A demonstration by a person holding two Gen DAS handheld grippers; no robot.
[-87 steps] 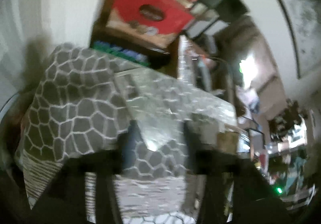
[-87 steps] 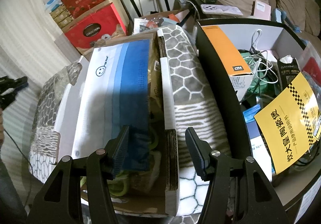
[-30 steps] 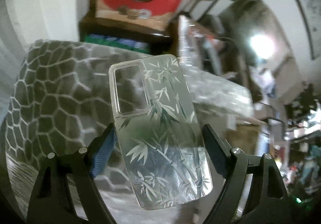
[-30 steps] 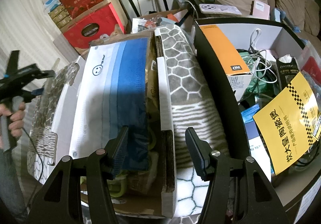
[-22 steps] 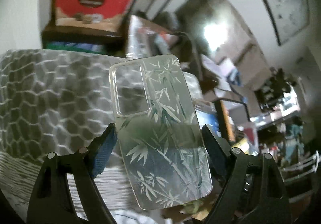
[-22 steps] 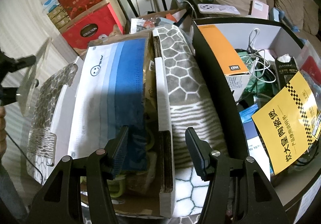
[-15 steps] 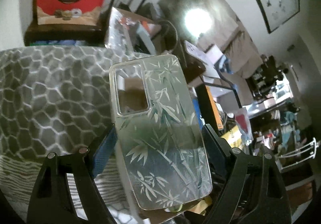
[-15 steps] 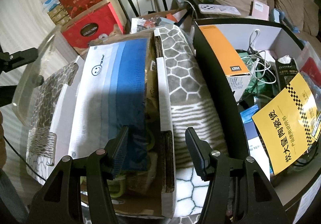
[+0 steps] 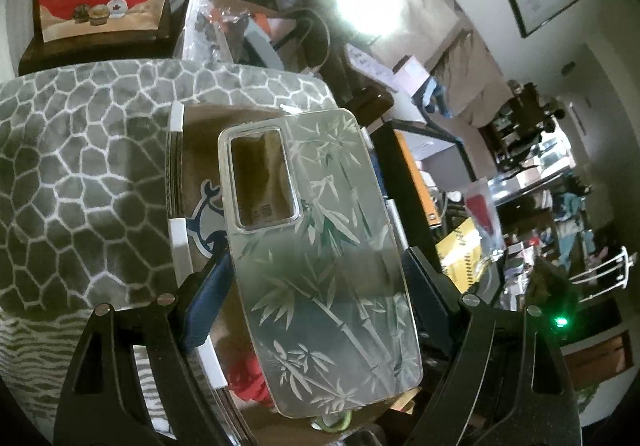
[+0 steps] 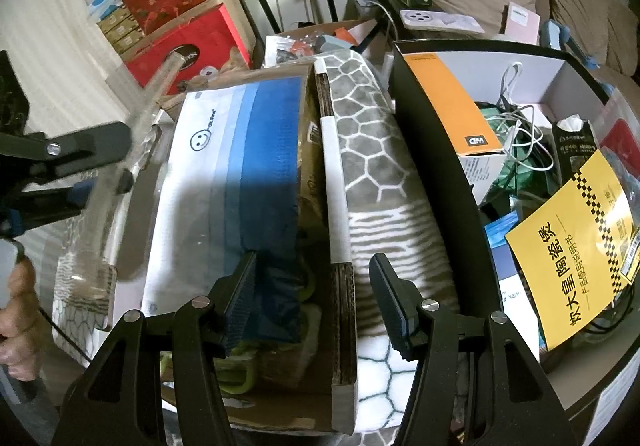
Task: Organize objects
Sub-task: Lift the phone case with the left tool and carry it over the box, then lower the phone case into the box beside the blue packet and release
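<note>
Right wrist view showed us the cardboard box [image 10: 316,326] with its blue-and-white pack [image 10: 236,174], our right tongs [image 10: 316,302] spread and empty above it. Our left tongs [image 9: 316,286], pinching the clear bamboo phone case [image 9: 320,266], had swung from the patterned blanket [image 9: 80,174] toward the box, likely its destination.

Ahead of the right gripper lay a blue-and-white package [image 10: 240,182]. To its right ran a grey honeycomb blanket [image 10: 372,174], then a yellow leaflet [image 10: 576,246]. Far ahead, left, stood a red gift box [image 10: 192,46].
</note>
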